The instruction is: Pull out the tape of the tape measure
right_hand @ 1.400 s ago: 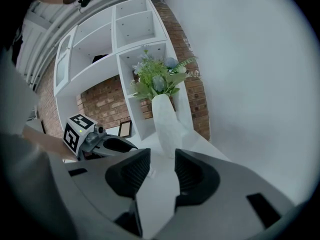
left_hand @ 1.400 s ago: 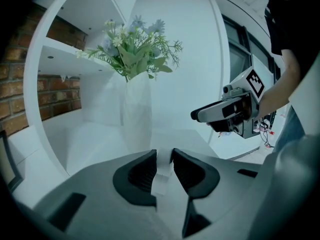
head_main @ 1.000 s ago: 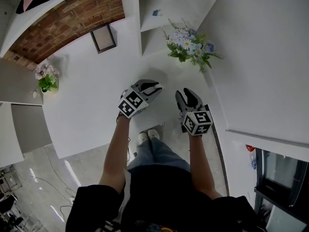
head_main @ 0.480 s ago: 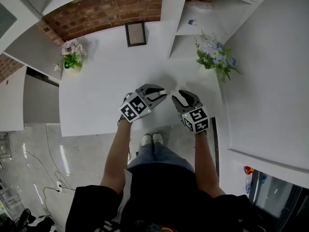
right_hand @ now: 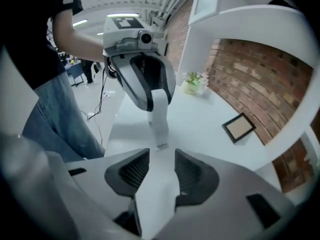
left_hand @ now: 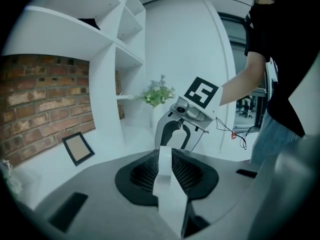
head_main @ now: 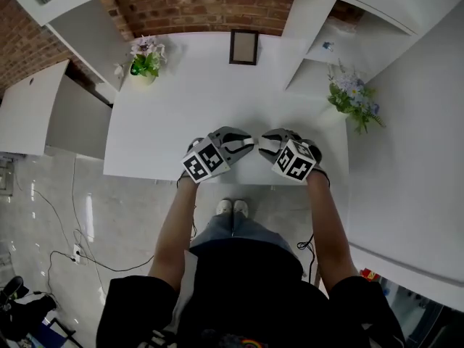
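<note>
A narrow white tape measure (left_hand: 164, 174) sits pinched between the pads of my left gripper (left_hand: 165, 156), whose jaws have just been closing on it. In the right gripper view its white end (right_hand: 159, 119) sticks out of the left gripper (right_hand: 156, 101) and points at my right gripper (right_hand: 159, 159). The right jaws have just been opening and stand apart, nothing pressed between them. In the head view the left gripper (head_main: 250, 142) and right gripper (head_main: 264, 143) meet tip to tip above the front edge of the white table (head_main: 181, 107).
At the back of the table a dark picture frame (head_main: 243, 47) leans on the brick wall. A potted plant (head_main: 145, 56) stands at the back left, a flower bunch (head_main: 354, 96) at the right by white shelves (head_main: 319, 49). Cables lie on the floor.
The right gripper has rolled and swung from pointing away to pointing left at the left gripper. Both grippers have come together tip to tip. The head camera's view has shifted across the table.
</note>
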Motion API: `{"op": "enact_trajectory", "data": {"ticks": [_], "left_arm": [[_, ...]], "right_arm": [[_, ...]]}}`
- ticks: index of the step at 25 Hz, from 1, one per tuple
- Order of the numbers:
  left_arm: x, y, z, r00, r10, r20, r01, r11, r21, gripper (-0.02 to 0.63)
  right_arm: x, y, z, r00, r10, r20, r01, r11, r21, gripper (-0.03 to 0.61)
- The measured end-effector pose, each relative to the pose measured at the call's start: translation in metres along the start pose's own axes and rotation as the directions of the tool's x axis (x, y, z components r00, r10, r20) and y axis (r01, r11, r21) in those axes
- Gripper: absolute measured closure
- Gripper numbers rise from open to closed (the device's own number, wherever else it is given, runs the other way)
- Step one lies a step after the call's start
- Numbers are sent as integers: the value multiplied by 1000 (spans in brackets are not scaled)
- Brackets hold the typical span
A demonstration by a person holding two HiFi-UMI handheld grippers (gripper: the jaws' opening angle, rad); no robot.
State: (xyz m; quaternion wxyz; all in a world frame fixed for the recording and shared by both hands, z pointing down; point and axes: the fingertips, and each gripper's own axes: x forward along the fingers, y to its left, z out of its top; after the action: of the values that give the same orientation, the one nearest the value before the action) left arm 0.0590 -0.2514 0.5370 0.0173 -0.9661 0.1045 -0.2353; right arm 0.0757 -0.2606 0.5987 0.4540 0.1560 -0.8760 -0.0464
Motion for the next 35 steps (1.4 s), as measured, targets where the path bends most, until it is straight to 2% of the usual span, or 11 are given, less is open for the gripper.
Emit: {"op": "enact_trajectory", "data": {"ticks": [5,8,11,18,21,25,29,32,35], "left_arm": [[-16,-9,-3,1000,-9,6,9,1000,9,532],[-20,-14,-3,1000,-12,7,12,1000,17,532],[-23,-17,-3,1000,-16,7,16,1000,19,532],[-23,-23,-8,999,-33,-2,33,999,16,534],[-26,-23,-12,999,-39,-4,39,999,3,534],[-33,-23,-18,999,-52,3,52,999,-17,534],[-34,-24,-26,998,-52,-33,51,999,-10,535],[-40,-22,-30,998,-59,-18,58,998,-32,535],[-46,-22,-36,996,-77,-38,76,997,-35,535]], "right_arm": [[17,19,15,989,98,-111,-116,979,-168,425],[23,27,19,982,122,-145,-152,965,-212,427],[25,29,21,979,125,-163,-161,960,-231,467],[22,33,13,971,142,-192,-184,956,-227,485],[19,31,1,967,127,-220,-175,960,-219,485],[13,28,-6,970,123,-210,-163,969,-184,485],[9,24,-24,958,98,-270,-153,970,-191,486],[4,21,-33,959,96,-267,-140,978,-152,485],[0,20,-48,946,85,-314,-141,977,-158,485]]}}
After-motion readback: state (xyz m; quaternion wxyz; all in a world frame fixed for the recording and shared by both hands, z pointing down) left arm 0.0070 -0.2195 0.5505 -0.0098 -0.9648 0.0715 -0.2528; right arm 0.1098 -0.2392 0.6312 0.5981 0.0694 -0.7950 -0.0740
